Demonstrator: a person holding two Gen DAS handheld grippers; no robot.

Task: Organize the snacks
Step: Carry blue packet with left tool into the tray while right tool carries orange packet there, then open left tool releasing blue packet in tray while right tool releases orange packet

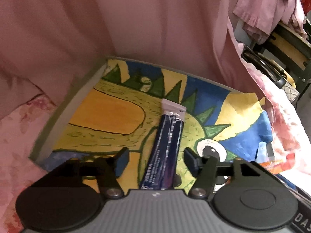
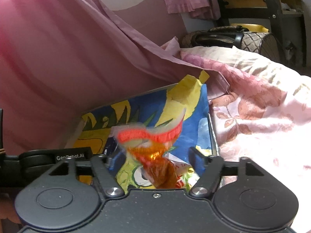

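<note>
A dark blue stick snack packet [image 1: 167, 145] with a white sealed end lies on a painted board [image 1: 116, 116] with a yellow, green and blue dinosaur picture. My left gripper [image 1: 155, 158] is open, its fingers either side of the packet, not touching it. In the right wrist view an orange-and-red snack wrapper [image 2: 155, 151] is blurred between the open fingers of my right gripper [image 2: 156, 159], above the same board [image 2: 196, 136]. Neither pad presses on it. Part of the blue packet [image 2: 111, 145] shows behind the wrapper.
Pink curtain cloth [image 1: 136, 19] hangs behind the board. A floral pink bedspread [image 2: 252, 106] lies to the right. A dark quilted bag [image 2: 233, 38] and a black shelf frame [image 2: 272, 9] stand at the far right. The left gripper's body [image 2: 38, 159] shows at the left.
</note>
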